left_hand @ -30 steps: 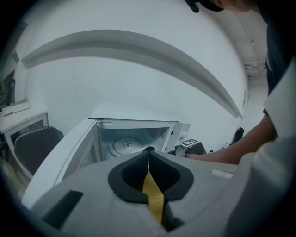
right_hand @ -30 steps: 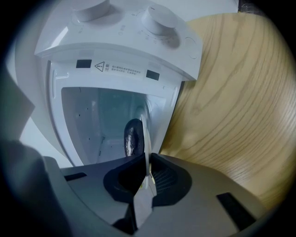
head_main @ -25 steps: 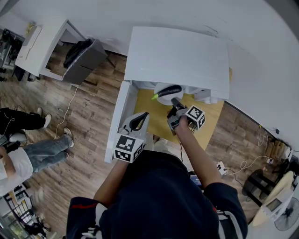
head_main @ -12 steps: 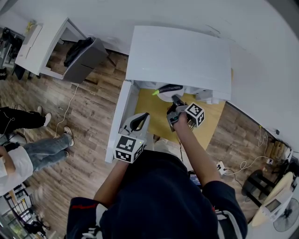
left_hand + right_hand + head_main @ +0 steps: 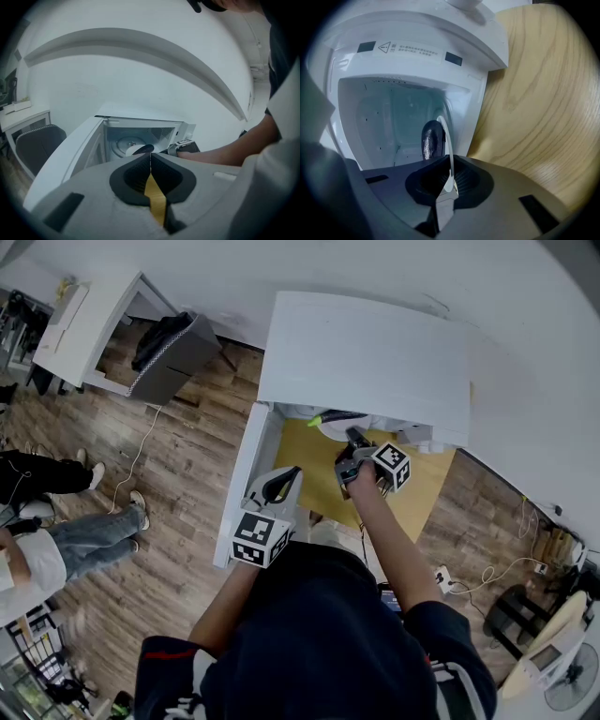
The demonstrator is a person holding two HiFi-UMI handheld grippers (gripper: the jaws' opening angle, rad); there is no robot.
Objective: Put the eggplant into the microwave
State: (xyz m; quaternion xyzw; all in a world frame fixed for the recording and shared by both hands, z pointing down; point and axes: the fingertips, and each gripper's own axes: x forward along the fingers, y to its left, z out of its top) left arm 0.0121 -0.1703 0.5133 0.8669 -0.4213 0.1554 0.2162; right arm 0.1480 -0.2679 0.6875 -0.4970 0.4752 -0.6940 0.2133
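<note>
The right hand-held gripper point(image 5: 450, 185) has its jaws clamped on the rim of a white plate point(image 5: 446, 136), and the dark purple eggplant point(image 5: 431, 138) lies on that plate just beyond the jaws. Plate and eggplant are at the mouth of the open white microwave point(image 5: 408, 51). In the head view the eggplant's green stem end pokes out from under the microwave's top edge. The microwave stands on a pale wooden bench point(image 5: 534, 93), its door point(image 5: 239, 484) swung wide to the left. The left hand-held gripper point(image 5: 150, 161) has its jaws together, holds nothing, and hovers beside the open door.
</note>
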